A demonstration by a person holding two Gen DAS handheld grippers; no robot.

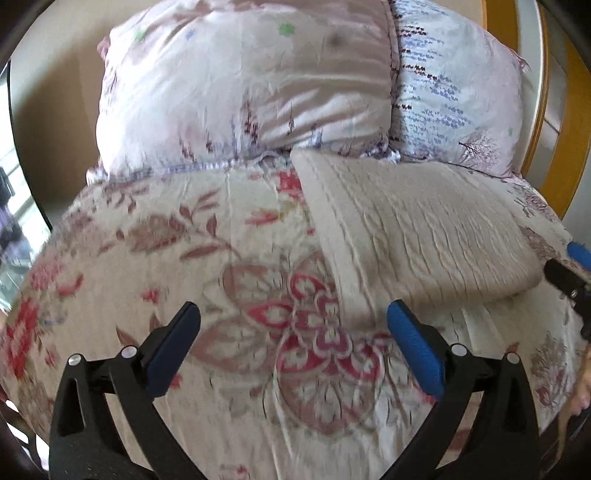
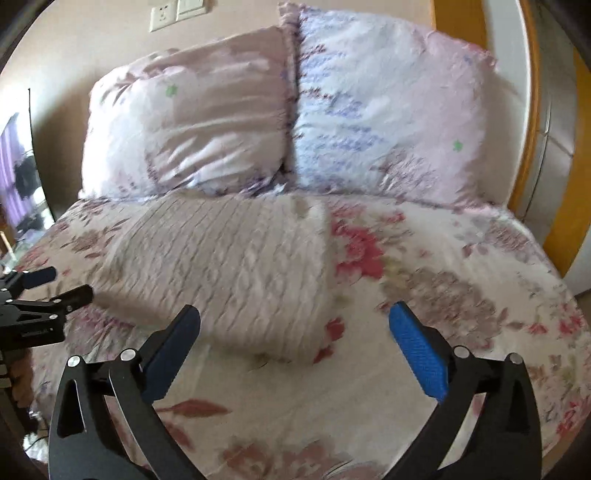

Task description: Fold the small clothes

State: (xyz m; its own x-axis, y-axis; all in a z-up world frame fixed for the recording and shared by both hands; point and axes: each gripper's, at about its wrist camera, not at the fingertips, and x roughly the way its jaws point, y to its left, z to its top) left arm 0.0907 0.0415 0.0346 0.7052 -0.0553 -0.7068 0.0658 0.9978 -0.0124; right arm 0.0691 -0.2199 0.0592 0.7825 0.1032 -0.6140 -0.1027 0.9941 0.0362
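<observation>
A beige ribbed garment (image 1: 413,229) lies folded into a rough rectangle on the floral bedspread (image 1: 192,258), just below the pillows. It also shows in the right wrist view (image 2: 229,266). My left gripper (image 1: 293,325) is open and empty, hovering over the bedspread just left of the garment's near corner. My right gripper (image 2: 293,325) is open and empty above the garment's near edge. The left gripper shows at the left edge of the right wrist view (image 2: 55,284), open. Part of the right gripper shows at the right edge of the left wrist view.
Two pale floral pillows (image 2: 192,125) (image 2: 388,122) stand against the wall at the head of the bed. A wooden frame (image 2: 528,110) runs along the right. A window or mirror (image 2: 22,173) is at the left. Wall sockets (image 2: 173,11) sit above.
</observation>
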